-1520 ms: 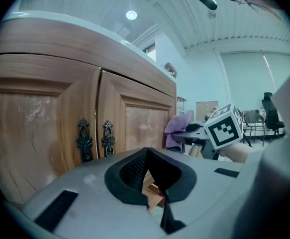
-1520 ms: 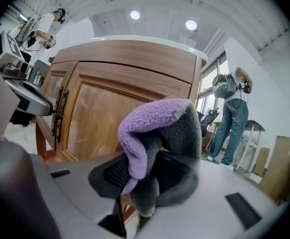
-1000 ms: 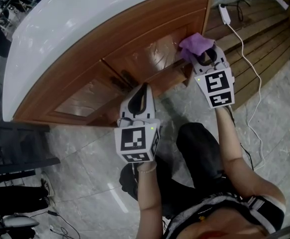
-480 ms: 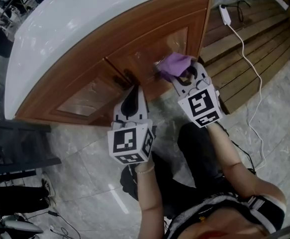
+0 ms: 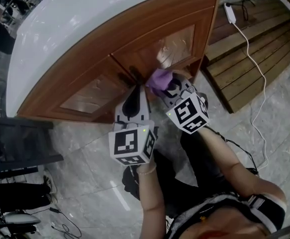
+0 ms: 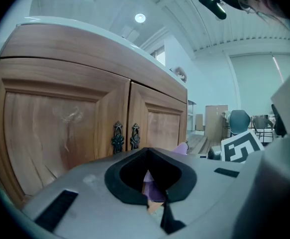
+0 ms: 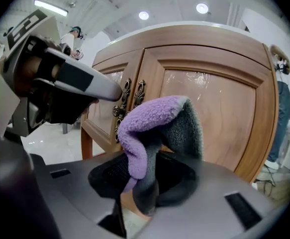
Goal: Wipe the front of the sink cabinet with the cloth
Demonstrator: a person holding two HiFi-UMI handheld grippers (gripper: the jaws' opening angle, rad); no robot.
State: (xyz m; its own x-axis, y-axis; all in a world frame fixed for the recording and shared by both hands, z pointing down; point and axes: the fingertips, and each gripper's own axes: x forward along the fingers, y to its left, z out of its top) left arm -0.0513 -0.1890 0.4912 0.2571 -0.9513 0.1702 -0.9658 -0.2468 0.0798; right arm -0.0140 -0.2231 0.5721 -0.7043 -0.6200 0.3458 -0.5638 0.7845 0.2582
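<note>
Where the right tool closes, the cloth sits pinched.

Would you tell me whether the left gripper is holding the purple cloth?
No, the purple cloth is clamped between the jaws of the right gripper.

I see the purple cloth, fluffy with a grey underside, folded over and pinched in my right gripper, close before the glossy brown wooden sink cabinet, beside its two dark ornate handles.
</note>
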